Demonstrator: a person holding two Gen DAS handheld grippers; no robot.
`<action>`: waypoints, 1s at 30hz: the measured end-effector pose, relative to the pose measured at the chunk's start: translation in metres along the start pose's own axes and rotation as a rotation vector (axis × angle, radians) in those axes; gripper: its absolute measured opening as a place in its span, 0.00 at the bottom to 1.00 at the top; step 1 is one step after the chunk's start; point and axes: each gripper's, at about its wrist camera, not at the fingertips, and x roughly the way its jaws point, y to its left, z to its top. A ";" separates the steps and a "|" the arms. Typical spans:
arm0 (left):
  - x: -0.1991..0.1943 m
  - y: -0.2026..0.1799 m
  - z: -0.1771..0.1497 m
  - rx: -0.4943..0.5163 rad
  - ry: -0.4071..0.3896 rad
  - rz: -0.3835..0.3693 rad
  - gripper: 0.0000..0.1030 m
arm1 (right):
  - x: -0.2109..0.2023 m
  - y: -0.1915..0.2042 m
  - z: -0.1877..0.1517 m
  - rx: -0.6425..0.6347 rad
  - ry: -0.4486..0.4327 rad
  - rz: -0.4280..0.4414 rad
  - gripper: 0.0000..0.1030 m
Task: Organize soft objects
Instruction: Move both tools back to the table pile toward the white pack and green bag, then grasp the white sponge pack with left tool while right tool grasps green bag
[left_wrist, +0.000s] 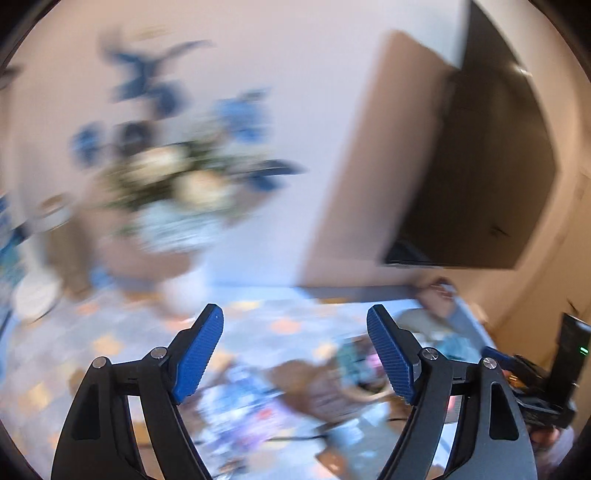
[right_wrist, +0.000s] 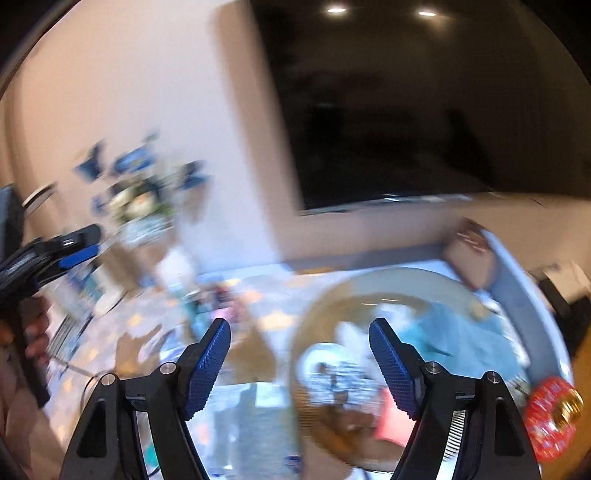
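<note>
A soft blue cloth (right_wrist: 465, 332) lies blurred inside the round woven basket (right_wrist: 306, 332) on the patterned table (right_wrist: 147, 321). Above the basket, the right gripper (right_wrist: 300, 334) and left gripper (left_wrist: 295, 321) both have bumpy blue fingers (right_wrist: 207, 365) spread wide, holding nothing.

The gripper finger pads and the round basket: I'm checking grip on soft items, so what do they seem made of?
Finger pads: blue, matte, finely ridged, likely rubber or textured plastic. Round basket: tan, probably woven fibre, but blur hides any weave.
</note>
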 end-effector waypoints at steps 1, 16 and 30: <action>-0.007 0.019 -0.007 -0.033 0.010 0.050 0.77 | 0.004 0.014 0.000 -0.040 0.013 0.051 0.74; 0.016 0.060 -0.198 -0.207 0.574 0.218 0.78 | 0.104 0.180 -0.127 -0.748 0.506 0.498 0.79; 0.030 0.069 -0.207 -0.193 0.656 0.336 0.38 | 0.123 0.180 -0.156 -0.841 0.525 0.403 0.41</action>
